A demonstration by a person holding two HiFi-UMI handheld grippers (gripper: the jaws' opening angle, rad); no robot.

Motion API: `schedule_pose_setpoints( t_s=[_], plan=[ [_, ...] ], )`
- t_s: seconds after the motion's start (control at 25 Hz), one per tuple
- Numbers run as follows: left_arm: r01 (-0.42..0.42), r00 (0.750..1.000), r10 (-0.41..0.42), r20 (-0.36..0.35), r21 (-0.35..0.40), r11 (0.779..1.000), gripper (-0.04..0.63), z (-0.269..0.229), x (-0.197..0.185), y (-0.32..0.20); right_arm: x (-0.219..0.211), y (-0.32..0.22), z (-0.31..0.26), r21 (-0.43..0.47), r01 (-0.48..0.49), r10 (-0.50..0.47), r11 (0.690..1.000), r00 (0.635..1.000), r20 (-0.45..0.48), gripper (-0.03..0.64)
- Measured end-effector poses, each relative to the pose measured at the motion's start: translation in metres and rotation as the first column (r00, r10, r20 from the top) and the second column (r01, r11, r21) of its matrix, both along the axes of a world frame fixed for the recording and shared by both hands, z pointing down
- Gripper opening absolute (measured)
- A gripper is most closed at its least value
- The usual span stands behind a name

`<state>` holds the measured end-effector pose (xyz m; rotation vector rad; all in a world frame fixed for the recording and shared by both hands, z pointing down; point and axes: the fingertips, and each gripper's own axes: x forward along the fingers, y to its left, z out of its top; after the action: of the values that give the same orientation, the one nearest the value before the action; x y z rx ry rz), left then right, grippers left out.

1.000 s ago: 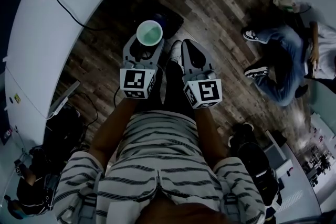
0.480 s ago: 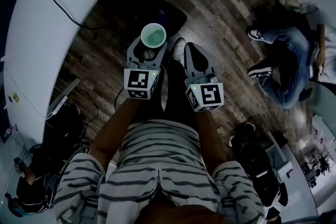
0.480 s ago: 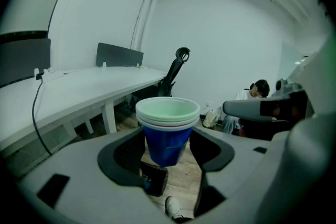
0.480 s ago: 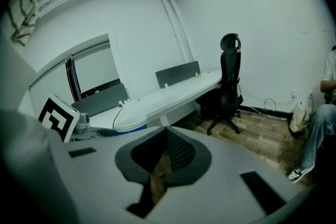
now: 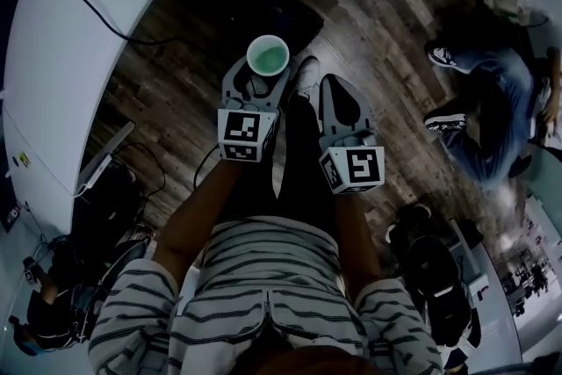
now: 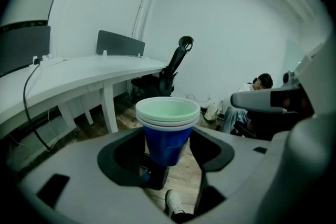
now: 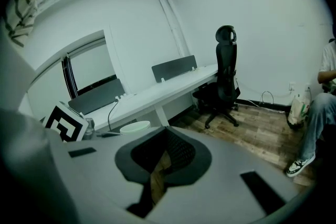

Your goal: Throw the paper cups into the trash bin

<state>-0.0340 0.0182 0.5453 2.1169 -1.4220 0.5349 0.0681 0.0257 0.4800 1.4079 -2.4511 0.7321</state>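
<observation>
A stack of blue paper cups point(image 5: 268, 56) with a pale green inside stands upright between the jaws of my left gripper point(image 5: 260, 76), which is shut on it. In the left gripper view the cups point(image 6: 167, 128) sit in the middle, pinched low on the blue wall by the left gripper point(image 6: 167, 157). My right gripper point(image 5: 339, 97) is beside it, to the right, shut with nothing in it. In the right gripper view the right gripper point(image 7: 161, 157) has its jaws closed together, and the cups' rim point(image 7: 135, 126) shows to the left. No trash bin is clearly seen.
A long white desk point(image 5: 79, 31) with a black cable runs along the left. A dark object point(image 5: 290, 18) lies on the wood floor just beyond the cups. A seated person point(image 5: 492, 92) is at the right. A black office chair point(image 7: 226, 76) stands by the desk.
Both grippers have drifted right and slightly down in the head view as the person walks over the floor. The cups stay held in the left gripper.
</observation>
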Motion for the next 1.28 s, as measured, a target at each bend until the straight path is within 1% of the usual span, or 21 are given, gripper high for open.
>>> schedule_pose_setpoints(
  t_s=[0.28,0.44,0.64,0.8,1.28],
  plan=[
    [0.008,1.000,-0.008,0.015,-0.036,0.999,0.285,0.034,-0.007,-0.001,-0.003,0.000,0.024,-0.027,-0.017,0.017,0.999,1.000,0.007,0.009],
    [-0.019,1.000,0.019,0.020,-0.044,0.999,0.285,0.049,-0.006,-0.003,-0.006,0.002,0.034,-0.032,-0.011,0.012,0.999,1.000,0.004,0.009],
    [-0.042,0.998,0.045,0.034,-0.078,0.996,0.285,0.070,0.001,-0.001,-0.003,0.006,0.047,-0.046,-0.020,0.020,0.999,1.000,0.010,0.009],
    [-0.045,0.998,0.049,0.036,-0.108,0.993,0.287,0.087,0.003,0.001,0.000,0.008,0.057,-0.059,-0.033,0.034,0.998,0.999,0.016,0.009],
    [-0.085,0.991,0.101,0.088,-0.176,0.981,0.287,0.149,0.013,-0.007,0.014,0.007,0.084,-0.093,-0.053,0.055,0.994,0.998,0.020,0.009]
  ],
)
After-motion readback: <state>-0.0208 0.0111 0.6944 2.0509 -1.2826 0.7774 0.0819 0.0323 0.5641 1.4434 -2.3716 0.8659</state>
